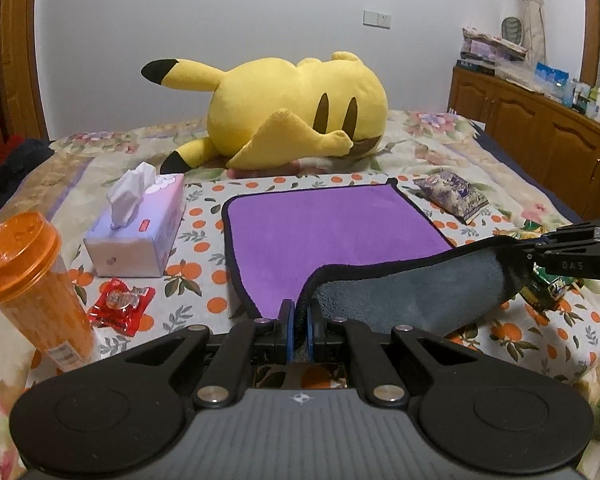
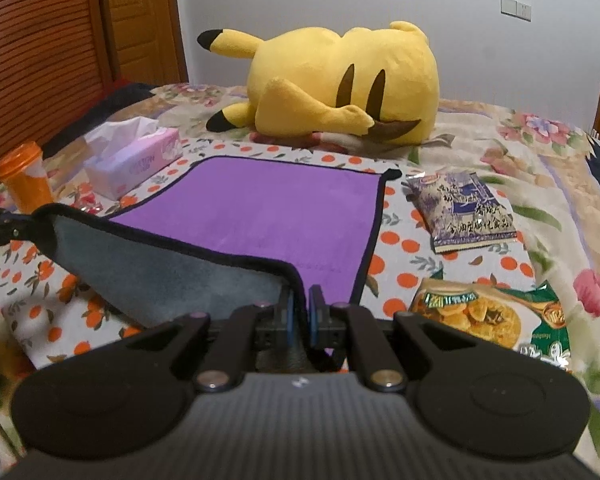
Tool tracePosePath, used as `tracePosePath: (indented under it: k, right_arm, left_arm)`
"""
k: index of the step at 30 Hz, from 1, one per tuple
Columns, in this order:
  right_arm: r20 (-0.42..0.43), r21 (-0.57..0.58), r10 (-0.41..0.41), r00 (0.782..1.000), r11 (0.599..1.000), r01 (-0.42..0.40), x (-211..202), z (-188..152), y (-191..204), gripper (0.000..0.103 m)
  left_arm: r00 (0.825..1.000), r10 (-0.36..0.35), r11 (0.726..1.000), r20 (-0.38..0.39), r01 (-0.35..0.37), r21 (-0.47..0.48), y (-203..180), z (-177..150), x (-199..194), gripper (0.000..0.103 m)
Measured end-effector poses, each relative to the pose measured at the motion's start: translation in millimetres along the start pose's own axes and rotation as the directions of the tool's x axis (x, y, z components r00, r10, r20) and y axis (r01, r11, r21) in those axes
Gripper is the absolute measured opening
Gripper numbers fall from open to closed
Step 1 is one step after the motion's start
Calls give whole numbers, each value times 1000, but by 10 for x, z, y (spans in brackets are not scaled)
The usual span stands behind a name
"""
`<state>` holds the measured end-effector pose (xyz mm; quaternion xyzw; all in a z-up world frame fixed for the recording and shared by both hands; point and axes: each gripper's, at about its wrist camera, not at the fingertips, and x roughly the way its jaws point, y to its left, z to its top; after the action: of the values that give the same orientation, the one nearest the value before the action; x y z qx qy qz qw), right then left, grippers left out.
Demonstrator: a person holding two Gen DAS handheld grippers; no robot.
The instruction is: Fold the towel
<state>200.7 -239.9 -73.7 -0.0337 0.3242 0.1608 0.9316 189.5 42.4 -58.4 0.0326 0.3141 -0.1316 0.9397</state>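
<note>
**Towel lifted at both near corners, bed underneath**

Nearest, an orange-dotted cloth [image 2: 400, 280] is spread over a floral bedspread [image 1: 440, 140]. The purple towel [image 1: 324, 224] is laid flat on that cloth, its near edge raised so the grey underside is turned up between the two tools. A green snack bag [image 2: 484, 312] is seen just right of it, a purple snack bag [image 2: 464, 212] further back; on the left, a red wrapper [image 1: 120, 304], an orange bottle [image 1: 32, 284] and a tissue box [image 1: 140, 232]. Beyond the towel a yellow plush [image 1: 296, 112] is lying on the bed – a white wall and a wooden cabinet [image 1: 540, 136] behind.

The left gripper [image 1: 299, 320] is pinched tight on the near left corner – the right gripper [image 2: 300, 312] likewise on the near right corner.
</note>
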Motion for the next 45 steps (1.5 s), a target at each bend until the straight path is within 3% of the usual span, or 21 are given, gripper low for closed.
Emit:
tracePosePath:
  k: [21, 27, 45]
  right_arm:
    - [18, -33, -15, 1000, 999, 16, 172, 103, -85, 9]
    - [25, -67, 1, 1000, 998, 1, 205, 141, -70, 4]
    - [140, -73, 2, 990, 997, 8, 37, 482, -126, 3]
  left_arm:
    - [1000, 7, 998, 2, -7, 57, 25, 133, 301, 6]
    - [1000, 7, 998, 11, -8, 64, 35, 187, 345, 6]
    - [995, -2, 999, 99, -3, 54, 25, 520, 262, 6]
